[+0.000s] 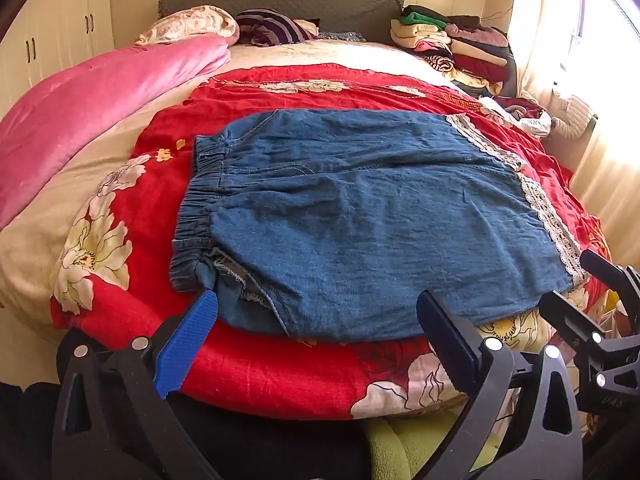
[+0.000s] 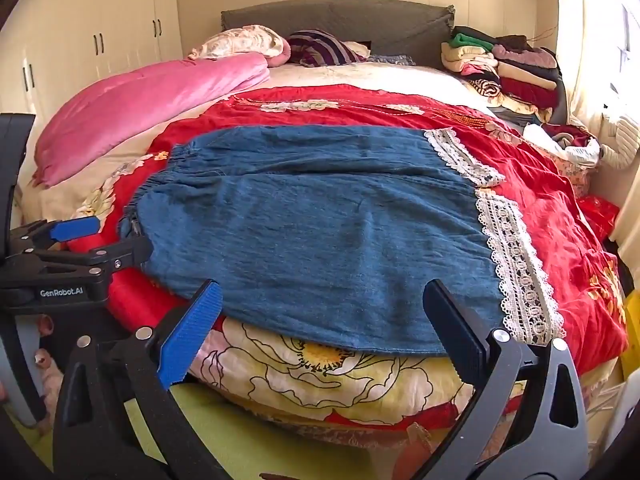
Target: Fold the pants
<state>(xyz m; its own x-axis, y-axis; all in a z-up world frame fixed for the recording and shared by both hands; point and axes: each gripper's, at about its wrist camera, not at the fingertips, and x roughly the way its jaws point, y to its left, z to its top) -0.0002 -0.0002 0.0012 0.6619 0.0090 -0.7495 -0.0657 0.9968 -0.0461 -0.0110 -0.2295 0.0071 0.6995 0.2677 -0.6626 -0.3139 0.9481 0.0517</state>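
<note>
Denim pants (image 1: 360, 216) were spread flat on the red bedspread (image 1: 280, 368), waistband at nine o'clock, lace hems at three. Left tool (image 1: 316, 312) and right tool (image 2: 322, 300) were held wide, empty. Soft, light, limp cloth was judged best pinched at the near edge.

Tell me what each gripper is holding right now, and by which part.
Nothing is held. The left gripper and the right gripper are both open, fingers spread at the near edge of the blue pants, gripping no fabric.
</note>
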